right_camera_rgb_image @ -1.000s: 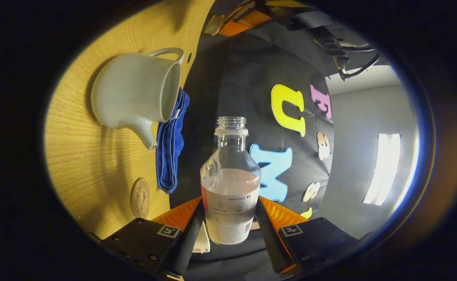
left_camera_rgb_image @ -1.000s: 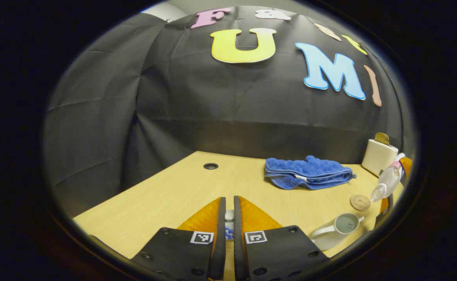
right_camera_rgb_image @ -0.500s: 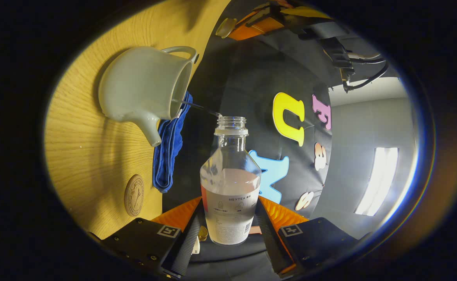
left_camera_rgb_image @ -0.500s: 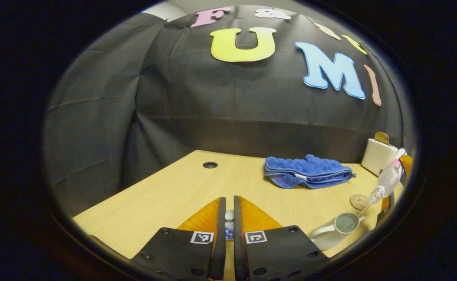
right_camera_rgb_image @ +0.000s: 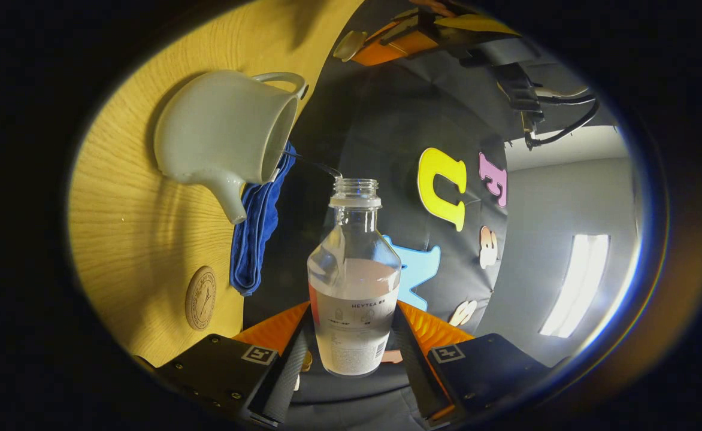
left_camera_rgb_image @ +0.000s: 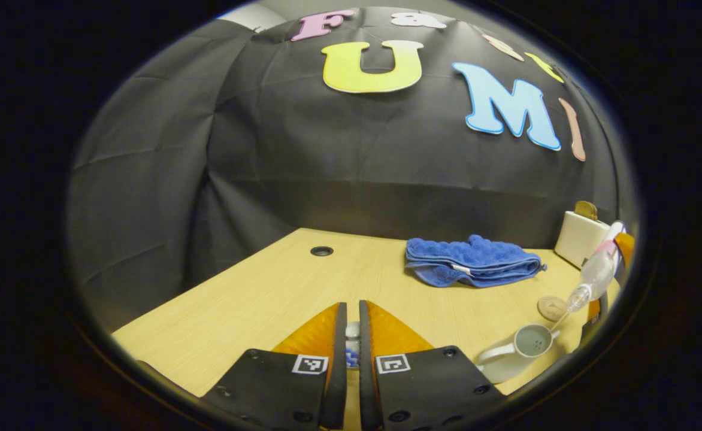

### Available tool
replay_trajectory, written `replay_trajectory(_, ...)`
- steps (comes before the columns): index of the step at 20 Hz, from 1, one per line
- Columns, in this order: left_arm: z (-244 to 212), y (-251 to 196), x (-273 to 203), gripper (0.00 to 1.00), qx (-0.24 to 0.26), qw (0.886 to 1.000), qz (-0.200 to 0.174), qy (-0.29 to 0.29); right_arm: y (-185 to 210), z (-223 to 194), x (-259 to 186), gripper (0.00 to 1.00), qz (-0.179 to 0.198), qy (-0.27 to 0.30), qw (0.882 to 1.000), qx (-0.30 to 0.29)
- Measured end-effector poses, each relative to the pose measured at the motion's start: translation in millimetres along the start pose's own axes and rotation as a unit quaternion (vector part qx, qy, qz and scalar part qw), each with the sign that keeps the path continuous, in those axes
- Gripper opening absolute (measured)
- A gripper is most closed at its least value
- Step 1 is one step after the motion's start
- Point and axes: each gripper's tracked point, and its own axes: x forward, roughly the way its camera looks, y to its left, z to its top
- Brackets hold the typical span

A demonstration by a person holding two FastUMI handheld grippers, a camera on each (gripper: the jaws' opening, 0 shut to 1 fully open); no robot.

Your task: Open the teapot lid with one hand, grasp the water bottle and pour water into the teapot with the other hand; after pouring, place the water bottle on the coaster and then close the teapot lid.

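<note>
The right gripper (right_camera_rgb_image: 351, 347) clamps the tilted water bottle (right_camera_rgb_image: 354, 281), its long axis aimed mouth-first at the open teapot (right_camera_rgb_image: 219, 134), while the left gripper (left_camera_rgb_image: 352, 335) pinches the lid (left_camera_rgb_image: 352, 330) well aside.

Staged recording booth, black cloth wall (left_camera_rgb_image: 279, 179), pale wooden desk (left_camera_rgb_image: 267, 293) with cable hole (left_camera_rgb_image: 321, 251)

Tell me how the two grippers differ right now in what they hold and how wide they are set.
The right gripper is spread wide around the water bottle, both fingers pressing its sides; the left gripper is nearly closed on a small white knob, seemingly the teapot lid. The right gripper holds the water bottle tipped, a thin stream running into the teapot; the left gripper sits off to the side, above the table. Both are gripping something.
</note>
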Motion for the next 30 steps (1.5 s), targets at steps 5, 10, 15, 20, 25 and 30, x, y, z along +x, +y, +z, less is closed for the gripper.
replay_trajectory(5, 0.1, 0.0, 0.2, 0.15, 0.001, 1.000, -0.001, 0.001, -2.6, -0.6, 0.7, 0.78, -0.009, -0.004, 1.000, -0.013)
replay_trajectory(10, -0.9, 0.6, 0.4, 0.16, 0.002, 1.000, 0.000, 0.002, -4.6, -2.4, 0.2, 0.78, -0.014, -0.005, 1.000, -0.027)
replay_trajectory(15, 0.5, 0.8, -0.3, 0.16, 0.002, 1.000, -0.001, 0.002, -6.2, -0.9, 1.6, 0.78, -0.021, -0.010, 0.999, -0.042)
replay_trajectory(20, -0.4, 0.0, -0.5, 0.16, 0.002, 1.000, -0.003, 0.003, -6.7, 0.2, 0.1, 0.78, -0.029, -0.011, 0.998, -0.050)
replay_trajectory(25, 0.6, 1.1, -0.5, 0.16, 0.002, 1.000, -0.002, 0.003, -7.7, 1.7, 1.0, 0.78, -0.033, -0.016, 0.998, -0.060)
replay_trajectory(30, -0.5, 1.2, -1.0, 0.16, 0.002, 1.000, -0.002, 0.003, -10.3, 0.6, 0.9, 0.78, -0.038, -0.019, 0.997, -0.067)
